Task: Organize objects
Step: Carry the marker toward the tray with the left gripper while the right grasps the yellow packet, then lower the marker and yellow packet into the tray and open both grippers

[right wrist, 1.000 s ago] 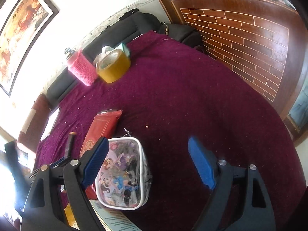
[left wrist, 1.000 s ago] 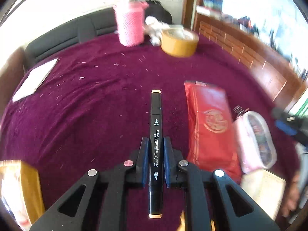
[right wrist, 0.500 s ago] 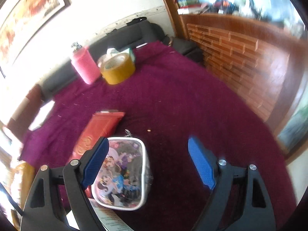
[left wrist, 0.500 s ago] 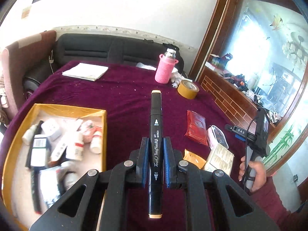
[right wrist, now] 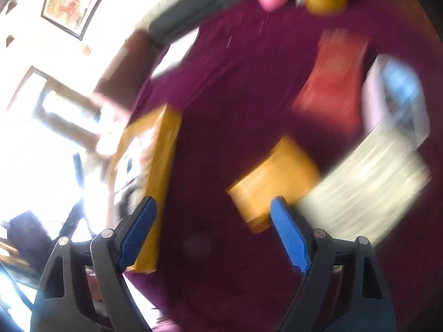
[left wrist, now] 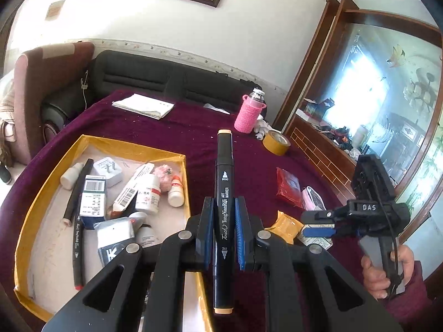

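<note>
Left gripper: clamped on the black art marker, held lengthwise between the blue pads, above the yellow tray's near right edge.
Right gripper: jaws spread wide, nothing between them; view blurred.
Yellow tray: left of the marker, on the maroon tablecloth; holds bottles, boxes, markers.
Orange packet: right of tray.
Red pouch: beyond the packet.
Tape roll, pink-sleeved bottle: far from tray.

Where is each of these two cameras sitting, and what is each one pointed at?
Left wrist: on the left gripper, looking down its fingers across the table to the sofa; it holds a marker; the person's right hand shows.
Right wrist: on the right gripper, tilted down at the table, blurred; open fingers show.
Shared: yellow box, orange packet, red packet.
</note>
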Action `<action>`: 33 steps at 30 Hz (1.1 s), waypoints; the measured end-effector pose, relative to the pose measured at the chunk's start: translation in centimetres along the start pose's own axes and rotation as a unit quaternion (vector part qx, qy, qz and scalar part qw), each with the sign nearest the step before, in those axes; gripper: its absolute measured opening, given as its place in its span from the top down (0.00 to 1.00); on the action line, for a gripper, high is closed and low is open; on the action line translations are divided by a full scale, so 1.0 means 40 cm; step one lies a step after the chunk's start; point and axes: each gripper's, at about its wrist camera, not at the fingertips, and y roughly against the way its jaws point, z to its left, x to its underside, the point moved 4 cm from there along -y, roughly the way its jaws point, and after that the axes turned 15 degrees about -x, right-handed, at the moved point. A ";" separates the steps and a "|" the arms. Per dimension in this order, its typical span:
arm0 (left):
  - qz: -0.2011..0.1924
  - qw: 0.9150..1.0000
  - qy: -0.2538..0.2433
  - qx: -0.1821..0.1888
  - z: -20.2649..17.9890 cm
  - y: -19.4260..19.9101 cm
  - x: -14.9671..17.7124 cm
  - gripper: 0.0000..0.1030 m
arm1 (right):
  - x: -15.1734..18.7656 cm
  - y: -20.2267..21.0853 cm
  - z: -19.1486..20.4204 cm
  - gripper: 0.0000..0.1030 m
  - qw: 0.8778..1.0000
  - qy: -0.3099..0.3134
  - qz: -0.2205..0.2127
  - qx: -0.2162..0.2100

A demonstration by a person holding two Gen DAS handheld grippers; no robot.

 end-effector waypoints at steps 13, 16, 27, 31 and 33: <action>-0.010 0.998 0.047 -0.030 0.201 0.055 0.043 0.89 | -0.031 -0.070 -0.094 0.20 0.949 -0.007 -0.111 0.294; -0.013 0.998 0.045 -0.050 0.242 0.071 0.059 0.89 | -0.020 -0.083 -0.099 0.56 0.948 0.008 -0.112 0.299; 0.057 0.990 0.040 -0.126 0.361 0.029 0.125 0.89 | 0.025 -0.063 0.069 0.57 0.984 0.068 -0.099 0.133; 0.093 0.987 0.031 -0.127 0.350 -0.002 0.147 0.89 | 0.023 -0.158 0.172 0.57 0.990 0.103 -0.052 0.079; 0.100 0.984 0.021 -0.146 0.351 -0.021 0.140 0.89 | 0.016 -0.214 0.209 0.57 0.992 0.108 -0.024 0.056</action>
